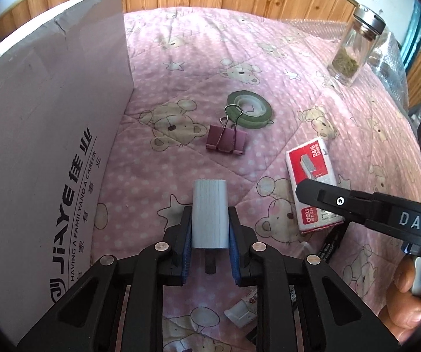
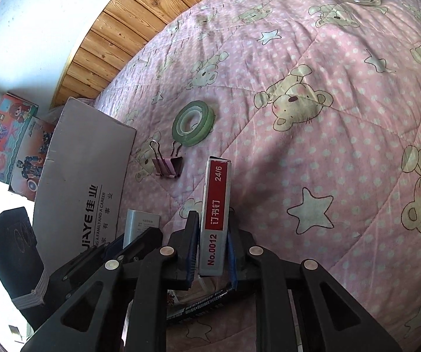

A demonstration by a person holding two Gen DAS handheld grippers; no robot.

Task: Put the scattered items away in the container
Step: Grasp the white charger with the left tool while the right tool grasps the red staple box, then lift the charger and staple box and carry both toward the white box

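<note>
Your left claw is clamped on the grey adapter, long axis running straight out from the claw, and the white carton stands just to its left. Your right claw is clamped on the staple box, lengthwise too. The left is nearer the carton; lift clear of its wall.

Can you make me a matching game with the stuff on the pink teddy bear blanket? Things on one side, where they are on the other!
Things:
1. silver-grey ribbed rectangular block
2. red and white cardboard staple box
3. green roll of tape
4. clear glass jar with a metal lid

Places:
A. lying flat beside the pink binder clip
B. held in the left gripper
C. standing alone, far back on the blanket
D. held in the right gripper

Pairs: 1-B, 2-D, 3-A, 4-C
</note>
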